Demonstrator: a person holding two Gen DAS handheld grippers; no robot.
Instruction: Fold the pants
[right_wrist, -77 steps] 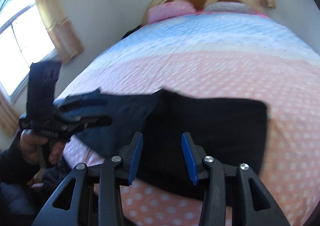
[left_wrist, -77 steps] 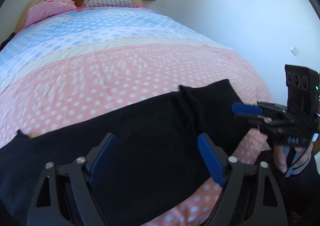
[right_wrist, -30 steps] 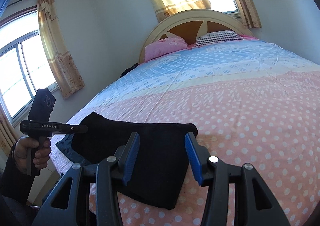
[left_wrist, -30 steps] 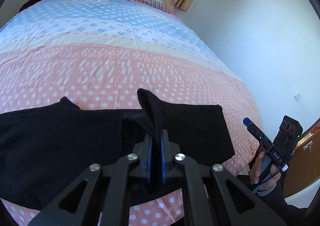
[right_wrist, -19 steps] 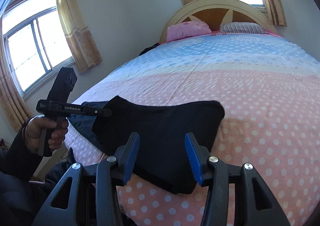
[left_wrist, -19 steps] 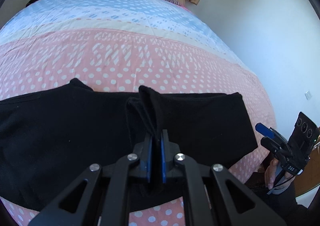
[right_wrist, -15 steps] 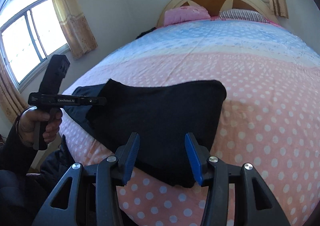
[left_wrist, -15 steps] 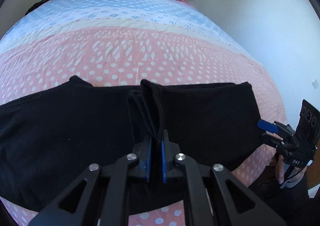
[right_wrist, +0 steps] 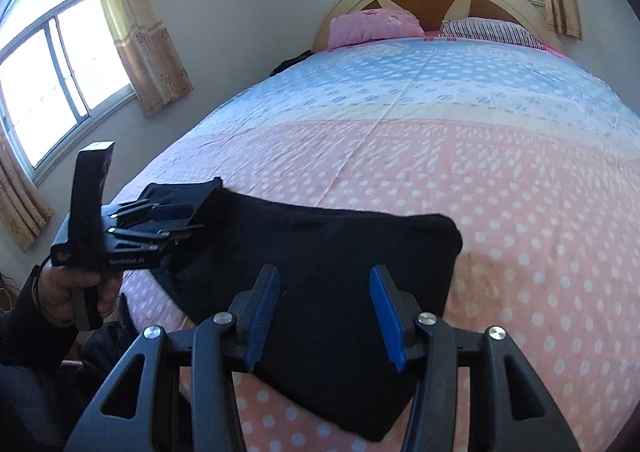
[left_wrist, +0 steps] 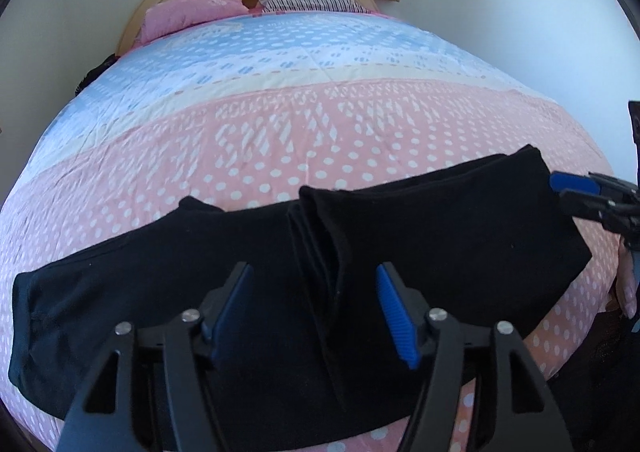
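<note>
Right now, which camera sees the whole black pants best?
The left wrist view. It shows the black pants stretched across the bed, folded end included. The right wrist view shows only that folded end.

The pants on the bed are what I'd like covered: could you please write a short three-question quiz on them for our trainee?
1. True or false: the black pants lie on the pink dotted part of the bedspread.
2. Do the left gripper pads press the cloth? A yes, B no.
3. Fill in: the right gripper holds ____.

Key: 1 true. 2 B; its jaws are opening over the raised fold. 3 nothing; its pads stand apart above the pants.
</note>
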